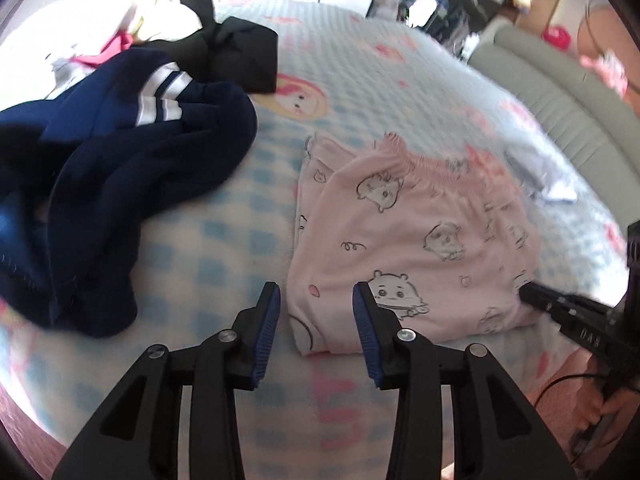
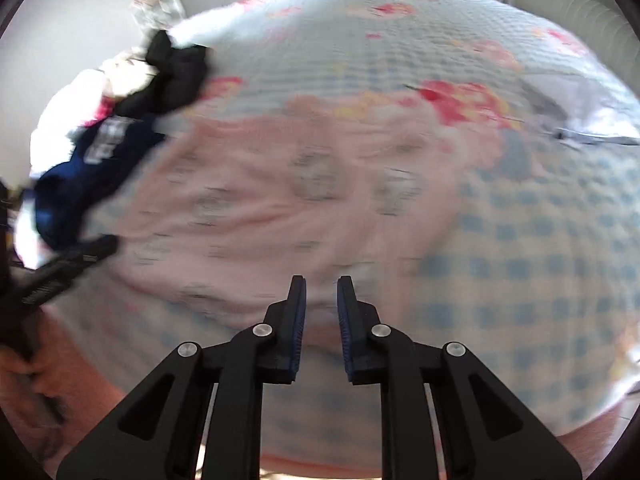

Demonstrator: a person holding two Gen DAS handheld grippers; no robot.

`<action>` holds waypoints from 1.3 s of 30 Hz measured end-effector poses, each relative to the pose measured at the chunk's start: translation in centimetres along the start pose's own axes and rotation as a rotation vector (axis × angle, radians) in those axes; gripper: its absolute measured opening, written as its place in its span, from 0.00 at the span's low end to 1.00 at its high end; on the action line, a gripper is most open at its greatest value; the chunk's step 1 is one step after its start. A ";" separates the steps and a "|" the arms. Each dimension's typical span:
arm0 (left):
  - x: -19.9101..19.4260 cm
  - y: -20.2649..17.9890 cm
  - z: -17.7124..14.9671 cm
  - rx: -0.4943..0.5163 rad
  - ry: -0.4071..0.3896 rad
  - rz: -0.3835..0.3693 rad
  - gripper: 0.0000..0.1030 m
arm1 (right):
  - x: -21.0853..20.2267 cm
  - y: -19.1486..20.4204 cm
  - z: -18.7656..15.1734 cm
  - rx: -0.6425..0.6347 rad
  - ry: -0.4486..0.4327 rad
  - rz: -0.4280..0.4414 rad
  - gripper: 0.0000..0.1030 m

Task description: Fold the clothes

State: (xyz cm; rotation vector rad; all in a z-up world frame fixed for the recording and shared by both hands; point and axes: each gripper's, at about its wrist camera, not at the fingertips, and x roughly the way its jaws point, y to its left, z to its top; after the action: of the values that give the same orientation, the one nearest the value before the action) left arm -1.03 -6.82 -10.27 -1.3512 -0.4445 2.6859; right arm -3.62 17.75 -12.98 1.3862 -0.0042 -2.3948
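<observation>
**A:** Where is the garment right now?

**B:** The pink pyjama piece (image 1: 416, 240) lies folded on the checked blanket (image 1: 224, 216), just ahead of both tools. The left gripper (image 1: 316, 304) hangs over its near left corner with its jaws apart, nothing pinched between them. The right gripper (image 2: 321, 300) sits over the near edge with its jaws only a narrow gap apart, and I see no cloth caught in that gap, though the right view is badly smeared.

**A:** So what could spoil it?

**B:** I think the fold itself. The layers are loose, and a pad that catches only the top layer would peel it open instead of moving the whole bundle.

**A:** And the pile on the left?

**B:** The navy garment (image 1: 120, 184) is crumpled near the pink one but not touching it. A wide sweep by the left tool could drag it over the folded piece.

**A:** Anything else?

**B:** A nearly closed right tool may slide off the edge rather than bite, so the two sides would lift unevenly and skew the fold.
</observation>
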 end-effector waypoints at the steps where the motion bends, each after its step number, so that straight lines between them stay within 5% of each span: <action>1: 0.1 0.2 -0.4 -0.021 0.005 -0.030 0.39 | 0.1 0.9 -0.2 -0.010 0.003 0.054 0.16; 3: 0.8 0.5 -0.9 -0.042 0.024 -0.018 0.39 | 0.7 2.7 -0.6 -0.052 0.028 0.115 0.16; 6: 0.9 1.7 -1.4 -0.071 0.056 0.022 0.40 | 2.6 2.1 -1.0 -0.041 0.089 0.042 0.10; 10: -1.9 1.7 -1.5 -0.048 -0.013 0.099 0.37 | 0.6 0.1 -1.4 0.037 0.052 0.003 0.11; 14: -1.8 2.3 -2.3 -0.074 0.034 -0.005 0.26 | -0.7 -0.8 -2.1 0.057 0.024 0.001 0.12; 19: -0.7 2.1 -2.2 -0.094 0.071 -0.078 0.23 | -0.6 -2.9 -2.6 0.127 0.044 0.018 0.12; 29: -0.3 2.1 -1.8 -0.109 0.053 -0.077 0.22 | 0.3 -1.5 -2.7 0.096 0.057 0.008 0.23; 33: -0.9 1.4 -1.4 -0.076 0.020 -0.095 0.13 | 0.9 -0.9 -3.0 0.091 0.076 -0.003 0.23; 39: -1.2 0.8 -1.2 -0.016 0.027 -0.014 0.04 | 0.9 -1.2 -3.1 0.114 0.074 0.013 0.23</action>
State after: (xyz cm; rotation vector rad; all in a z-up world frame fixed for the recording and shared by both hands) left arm 0.68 -7.58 -10.29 -1.3815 -0.4725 2.6548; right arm -1.75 19.13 -15.54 1.5203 -0.1318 -2.3632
